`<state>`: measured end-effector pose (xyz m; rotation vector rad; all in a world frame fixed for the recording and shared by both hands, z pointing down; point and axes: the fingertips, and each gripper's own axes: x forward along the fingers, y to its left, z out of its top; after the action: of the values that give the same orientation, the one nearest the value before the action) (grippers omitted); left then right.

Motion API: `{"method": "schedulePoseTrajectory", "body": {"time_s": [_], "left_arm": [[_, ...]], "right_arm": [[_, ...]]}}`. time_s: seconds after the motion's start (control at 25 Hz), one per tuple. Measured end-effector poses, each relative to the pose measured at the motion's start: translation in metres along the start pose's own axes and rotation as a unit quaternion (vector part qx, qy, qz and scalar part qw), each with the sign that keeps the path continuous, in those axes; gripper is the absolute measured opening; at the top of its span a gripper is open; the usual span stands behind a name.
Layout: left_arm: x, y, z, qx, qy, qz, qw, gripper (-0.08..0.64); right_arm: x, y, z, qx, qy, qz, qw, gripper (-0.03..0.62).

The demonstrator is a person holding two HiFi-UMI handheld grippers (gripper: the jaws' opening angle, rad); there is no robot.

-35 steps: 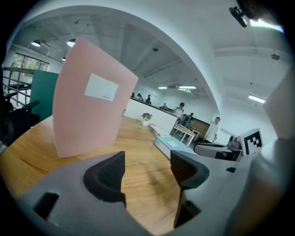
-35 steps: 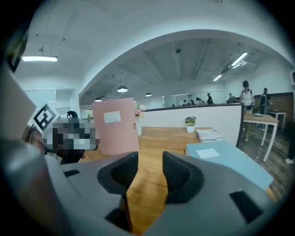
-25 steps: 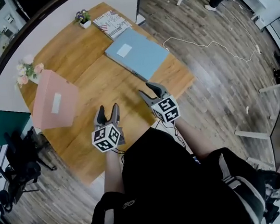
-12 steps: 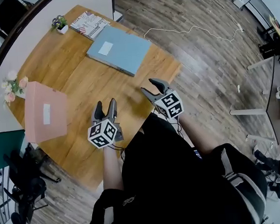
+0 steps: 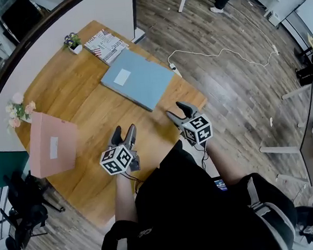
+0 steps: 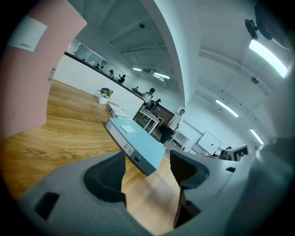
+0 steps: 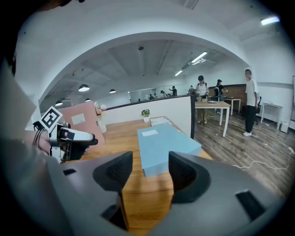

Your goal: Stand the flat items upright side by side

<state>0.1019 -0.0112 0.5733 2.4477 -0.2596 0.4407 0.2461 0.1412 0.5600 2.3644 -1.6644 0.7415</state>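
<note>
- The wooden table (image 5: 78,90) is the biggest thing in front of me, and everything I'm working with sits on it.
- The blue binder (image 5: 137,85) lies flat near the table's right edge. It has a white label on its top face. From my left gripper view its spine (image 6: 131,150) is turned toward me, with a small label and a finger hole.
- The pink binder (image 5: 53,151) is at the table's left edge, well apart from the blue one. In my right gripper view it looks upright (image 7: 83,120), with a white label on the face toward me.
- My left gripper (image 5: 123,130) hovers over bare wood on the near side of the table. Its jaws are spread with nothing between them, and I can see the wood and the blue binder through the gap (image 6: 146,159).
- My right gripper (image 5: 176,109) hovers near the table's near right corner, just short of the blue binder. Its jaws have just been opening and stand apart, pinching nothing, and the binder's near end shows beyond them (image 7: 150,168).
- A magazine (image 5: 105,45) lies flat at the far edge, just beyond the blue binder.
- A bunch of flowers (image 5: 19,112) stands at the left edge beside the pink binder.
- A small potted plant (image 5: 73,43) stands next to the magazine.
</note>
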Motion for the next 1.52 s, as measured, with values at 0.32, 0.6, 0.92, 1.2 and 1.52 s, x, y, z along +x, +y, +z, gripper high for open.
{"method": "schedulePoseTrajectory", "body": {"time_s": [0.32,0.6,0.92,1.2,1.52], "left_arm": [[0.080,0.001,0.028,-0.021,-0.009,0.046,0.9987,0.314],[0.130,-0.004,0.041,-0.059,-0.016,0.081,0.9949,0.315],[0.163,0.018,0.042,-0.116,-0.008,0.129,0.9849,0.339],[0.191,0.035,0.030,-0.149,0.013,0.143,0.9784,0.360],[0.199,0.051,0.040,-0.133,0.030,0.169,0.9762,0.365]], "right_arm": [[0.057,-0.076,0.033,-0.006,0.015,0.051,0.999,0.250],[0.082,-0.133,0.055,-0.004,0.040,0.100,0.994,0.250],[0.121,-0.154,0.061,-0.031,0.099,0.178,0.979,0.260],[0.166,-0.172,0.048,-0.023,0.165,0.231,0.958,0.299],[0.211,-0.173,0.044,0.017,0.218,0.254,0.942,0.333]]}}
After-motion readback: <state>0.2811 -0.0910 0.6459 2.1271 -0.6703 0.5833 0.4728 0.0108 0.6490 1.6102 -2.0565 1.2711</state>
